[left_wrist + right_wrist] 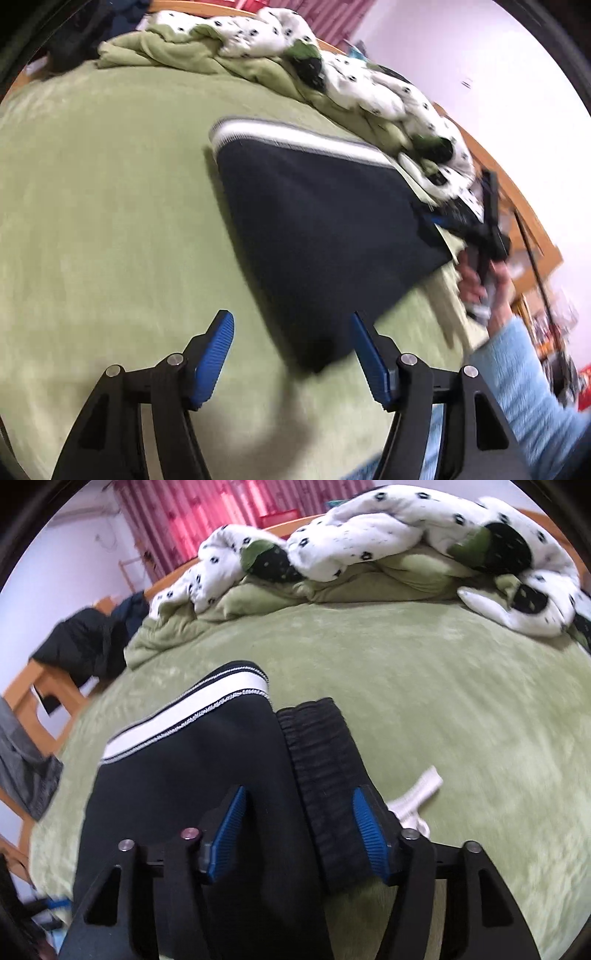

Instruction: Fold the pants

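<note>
Dark navy pants point(317, 225) with a white side stripe point(295, 138) lie folded flat on the green bed cover. My left gripper point(291, 332) is open and empty, just above the bed, with the folded corner of the pants between its blue pads. In the right wrist view the pants point(192, 782) lie below my open right gripper point(299, 812). The ribbed waistband point(325, 775) runs between its pads, and a white drawstring point(417, 790) lies to the right. The right gripper also shows in the left wrist view point(476, 221), held in a hand at the far edge of the pants.
A bunched white spotted quilt point(369, 535) and green blanket point(177, 55) lie along the far side of the bed. The green bed cover point(92, 221) spreads wide to the left. Dark clothes point(85, 646) hang over a wooden chair at the left.
</note>
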Demonstrator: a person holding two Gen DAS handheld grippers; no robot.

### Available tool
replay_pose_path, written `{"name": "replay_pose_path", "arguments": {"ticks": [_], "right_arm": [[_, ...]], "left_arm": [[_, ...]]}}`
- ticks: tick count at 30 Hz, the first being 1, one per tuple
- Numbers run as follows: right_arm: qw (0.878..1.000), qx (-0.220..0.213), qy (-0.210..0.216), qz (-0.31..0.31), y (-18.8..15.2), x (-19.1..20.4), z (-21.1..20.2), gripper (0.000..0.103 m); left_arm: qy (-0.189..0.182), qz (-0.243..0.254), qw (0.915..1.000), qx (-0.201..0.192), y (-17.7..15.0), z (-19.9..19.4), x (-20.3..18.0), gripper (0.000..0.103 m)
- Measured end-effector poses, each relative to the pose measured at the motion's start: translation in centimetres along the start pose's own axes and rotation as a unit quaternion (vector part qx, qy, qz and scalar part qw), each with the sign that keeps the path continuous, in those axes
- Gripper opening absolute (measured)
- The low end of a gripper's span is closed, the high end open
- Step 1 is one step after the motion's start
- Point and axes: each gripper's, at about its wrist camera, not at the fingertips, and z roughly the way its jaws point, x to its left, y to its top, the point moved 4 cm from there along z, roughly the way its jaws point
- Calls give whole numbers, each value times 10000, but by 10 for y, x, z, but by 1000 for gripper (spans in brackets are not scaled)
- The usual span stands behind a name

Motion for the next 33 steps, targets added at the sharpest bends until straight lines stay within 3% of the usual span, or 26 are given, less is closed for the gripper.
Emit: {"name": "replay_pose_path", "arguments": {"ticks": [7, 16, 18, 19, 21, 25, 28, 30, 32, 33], "right_arm": [[9961, 350, -350, -735, 13, 7, 24, 72], [9943, 662, 33, -837, 17, -3, 49, 73], [9938, 821, 290, -698, 18, -9, 61, 73], [9931, 970, 463, -464, 18, -14, 67, 73], [9918, 1089, 589, -329, 19, -17, 72, 72], [9940, 916, 587, -123, 15, -11, 58, 63], [9958, 596, 696, -75, 12, 4, 26, 53], [9960, 321, 817, -154, 8, 27, 3, 47], [9932, 128, 1150, -91, 3, 53, -13, 23], [9914, 72, 1307, -63, 0, 66, -18, 19]], "left_arm": [[272, -147, 9988, 381, 44, 65, 8, 63], [-443, -574, 9957, 582, 51, 119, 23, 63], [-436, -541, 9959, 571, 51, 119, 22, 55], [-435, -554, 9960, 545, 52, 119, 21, 44], [-364, -632, 9962, 476, 57, 118, 18, 34], [-246, -746, 9966, 255, 62, 101, 21, 18], [-496, -690, 9962, 184, 67, 74, 27, 13], [-457, -663, 9967, 114, 72, 59, 31, 13], [-349, -556, 9978, -49, 75, 36, 38, 11], [-304, -541, 9980, -100, 75, 24, 43, 10]]}}
